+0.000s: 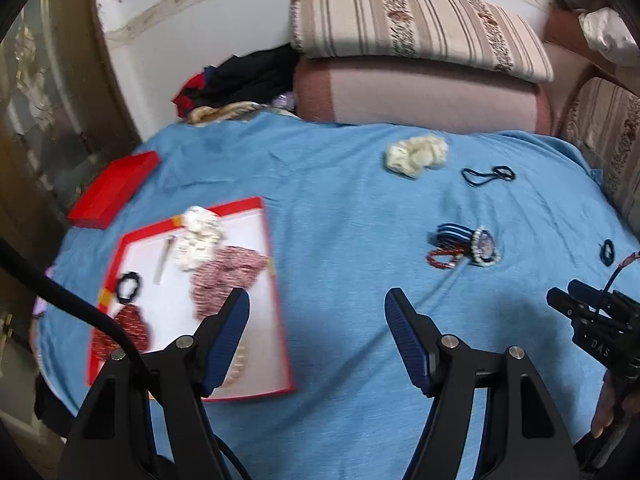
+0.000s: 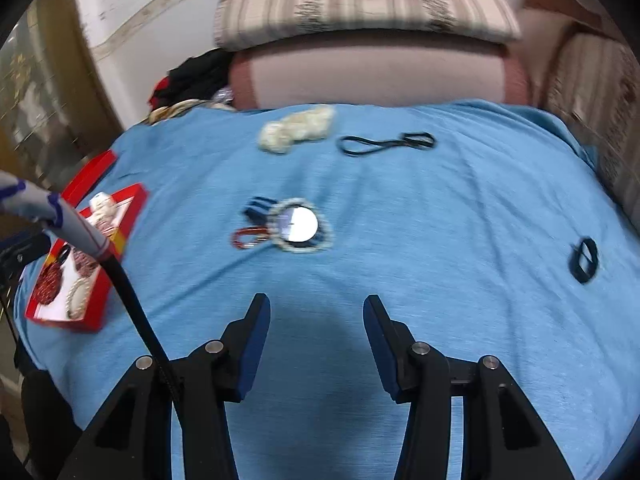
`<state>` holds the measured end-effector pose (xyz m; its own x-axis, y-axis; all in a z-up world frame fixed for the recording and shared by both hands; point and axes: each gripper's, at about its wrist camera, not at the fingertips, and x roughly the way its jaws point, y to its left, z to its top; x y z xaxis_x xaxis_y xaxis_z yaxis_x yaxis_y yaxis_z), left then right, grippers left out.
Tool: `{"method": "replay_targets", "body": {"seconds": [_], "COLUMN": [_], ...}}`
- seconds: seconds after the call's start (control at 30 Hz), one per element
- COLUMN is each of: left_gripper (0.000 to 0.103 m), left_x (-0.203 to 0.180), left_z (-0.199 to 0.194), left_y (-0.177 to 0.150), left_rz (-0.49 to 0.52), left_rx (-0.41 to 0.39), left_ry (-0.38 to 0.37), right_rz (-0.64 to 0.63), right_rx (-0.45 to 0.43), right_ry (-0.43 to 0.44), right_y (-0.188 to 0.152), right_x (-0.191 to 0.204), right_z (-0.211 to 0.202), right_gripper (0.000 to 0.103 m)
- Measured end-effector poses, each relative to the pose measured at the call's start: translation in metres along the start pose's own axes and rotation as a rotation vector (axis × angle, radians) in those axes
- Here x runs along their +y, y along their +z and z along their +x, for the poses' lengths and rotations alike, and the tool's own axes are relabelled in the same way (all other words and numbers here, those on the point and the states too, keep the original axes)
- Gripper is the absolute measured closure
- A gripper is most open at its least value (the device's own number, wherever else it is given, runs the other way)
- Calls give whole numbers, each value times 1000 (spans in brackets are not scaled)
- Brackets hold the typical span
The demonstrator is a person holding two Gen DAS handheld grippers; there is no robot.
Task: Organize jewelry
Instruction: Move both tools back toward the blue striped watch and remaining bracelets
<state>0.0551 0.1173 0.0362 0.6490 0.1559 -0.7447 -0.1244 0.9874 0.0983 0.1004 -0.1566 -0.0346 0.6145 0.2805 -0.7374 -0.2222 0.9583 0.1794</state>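
Right wrist view | right gripper (image 2: 316, 308) fingers spread, empty | left gripper (image 1: 316, 304) likewise parted, empty | pearl bracelet (image 2: 300, 226) mid-bedspread (image 2: 440, 240), touching red bangle (image 2: 246, 238) | light, beads slippery; pinch across strand at rim | red box (image 1: 276, 280) at left edge

the left gripper (image 1: 318, 308) is matte black, two angled arms ending in dark blue ribbed pads (image 1: 404, 332), with round silver screws (image 1: 447, 341) at the joints and a black cable (image 1: 80, 308) curving past. the right gripper (image 2: 316, 316) looks the same; its cable (image 2: 132, 304) enters a white sleeve with blue marks. its side carries white "das" lettering (image 1: 598, 346), and fingertip skin (image 1: 604, 408) shows beneath.
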Motion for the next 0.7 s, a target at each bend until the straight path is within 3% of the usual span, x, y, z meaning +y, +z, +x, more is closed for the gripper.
{"method": "replay_targets", "body": {"seconds": [0.27,0.57,0.7], "left_gripper": [34,34,34], "left_x": [-28,-36,-31], "left_z": [41,81,94], "left_y": [-3,-4,-2], "left_rz": [-7,-17,-32], "left_rx": [92,154,164], "left_ry": [-68,-119,-119], "right_rz": [63,50,-2], "right_rx": [22,51,36], "right_ry": [-6,132,153], "right_y": [3,27,38], "right_x": [-33,-15,6], "right_z": [18,63,73], "right_gripper": [50,50,37]}}
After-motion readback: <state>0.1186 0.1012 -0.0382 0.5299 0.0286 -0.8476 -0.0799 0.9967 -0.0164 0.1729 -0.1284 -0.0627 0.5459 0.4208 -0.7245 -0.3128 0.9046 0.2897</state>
